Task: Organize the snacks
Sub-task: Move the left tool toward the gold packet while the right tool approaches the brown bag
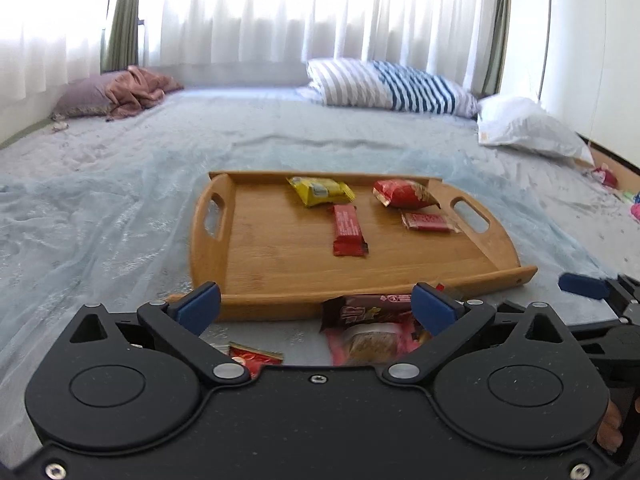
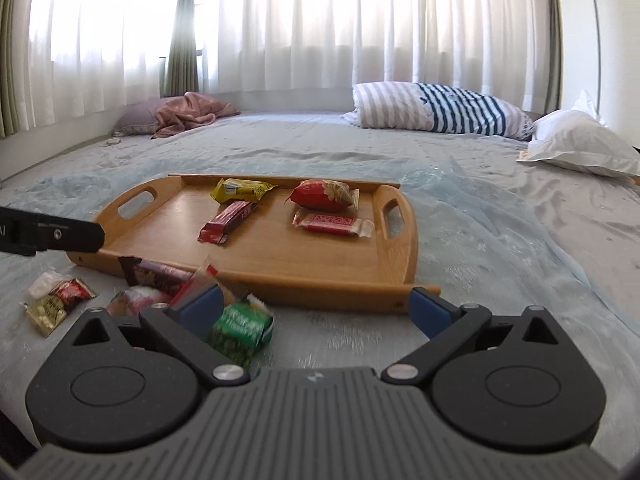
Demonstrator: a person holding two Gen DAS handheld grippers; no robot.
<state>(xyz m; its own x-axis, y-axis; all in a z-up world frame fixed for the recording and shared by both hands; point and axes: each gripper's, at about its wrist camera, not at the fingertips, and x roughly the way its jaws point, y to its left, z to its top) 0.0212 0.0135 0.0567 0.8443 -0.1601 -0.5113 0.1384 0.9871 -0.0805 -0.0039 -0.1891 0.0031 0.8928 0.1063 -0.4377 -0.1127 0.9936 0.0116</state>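
Note:
A wooden tray (image 1: 280, 264) (image 2: 280, 264) lies on the bed. It holds a yellow packet (image 1: 320, 191) (image 2: 240, 190), a red bar (image 1: 348, 231) (image 2: 228, 222), a red pouch (image 1: 404, 194) (image 2: 324, 196) and a flat red-white wafer (image 1: 428, 222) (image 2: 332, 224). Loose snacks lie on the sheet in front of the tray: a brown bar (image 1: 368, 310) (image 2: 156, 274), a pink packet (image 1: 372, 344), a green packet (image 2: 240, 330), small red and gold packets (image 2: 60, 300). My left gripper (image 1: 316, 306) is open above the brown and pink packets. My right gripper (image 2: 316, 306) is open, the green packet by its left finger.
The bed is covered by a pale blue-grey sheet (image 2: 500, 240). Striped pillows (image 2: 440, 114), a white pillow (image 2: 580, 144) and a mauve pillow with a pink cloth (image 2: 180, 114) lie at the far side under curtains. Small items lie at the bed's right edge (image 1: 604, 176).

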